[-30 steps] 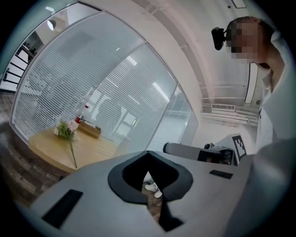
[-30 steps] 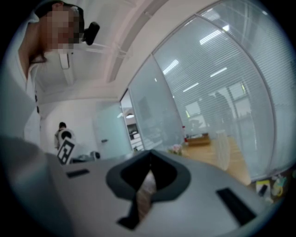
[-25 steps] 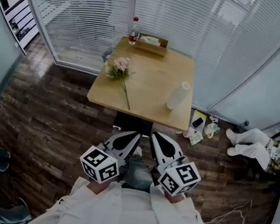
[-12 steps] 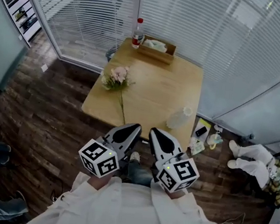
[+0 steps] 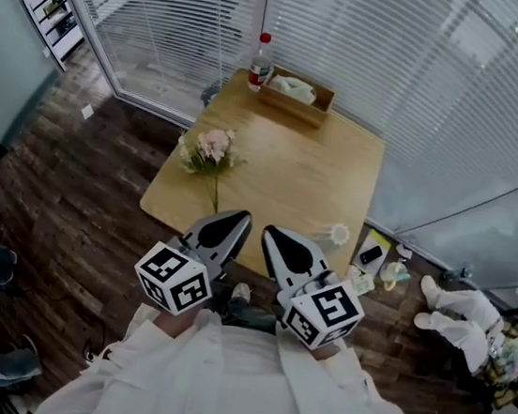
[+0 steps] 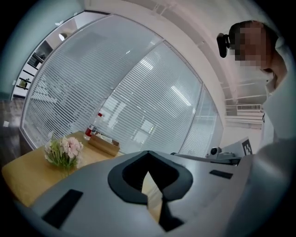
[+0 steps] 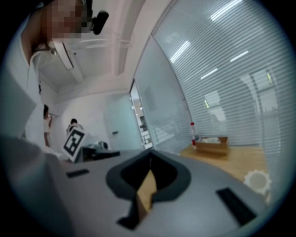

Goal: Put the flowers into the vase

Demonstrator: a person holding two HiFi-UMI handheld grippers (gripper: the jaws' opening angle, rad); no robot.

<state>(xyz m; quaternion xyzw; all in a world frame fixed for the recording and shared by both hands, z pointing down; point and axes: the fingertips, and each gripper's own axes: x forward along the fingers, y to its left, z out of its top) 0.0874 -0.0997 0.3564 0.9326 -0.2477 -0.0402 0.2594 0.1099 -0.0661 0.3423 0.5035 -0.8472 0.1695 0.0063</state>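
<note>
A bunch of pink flowers [image 5: 206,150] with a long green stem lies on the left part of the wooden table [image 5: 273,170]; the left gripper view shows the flowers [image 6: 64,152] ahead and to the left. A translucent white vase [image 5: 333,237] stands near the table's front right corner, and its top [image 7: 256,181] shows in the right gripper view. My left gripper [image 5: 225,228] and right gripper [image 5: 275,242] are side by side at the table's near edge, short of both. Each gripper [image 6: 148,153] [image 7: 150,155] is shut with nothing in it.
A water bottle [image 5: 258,61] and a shallow wooden box [image 5: 297,96] stand at the table's far edge. Glass walls with blinds [image 5: 426,91] close in behind and to the right. Small items [image 5: 372,260] and a seated person's legs [image 5: 453,312] are on the floor at right.
Both grippers and the head camera have come closer to the table, so their tips now overlap its near edge. The flowers and vase have not moved on the table.
</note>
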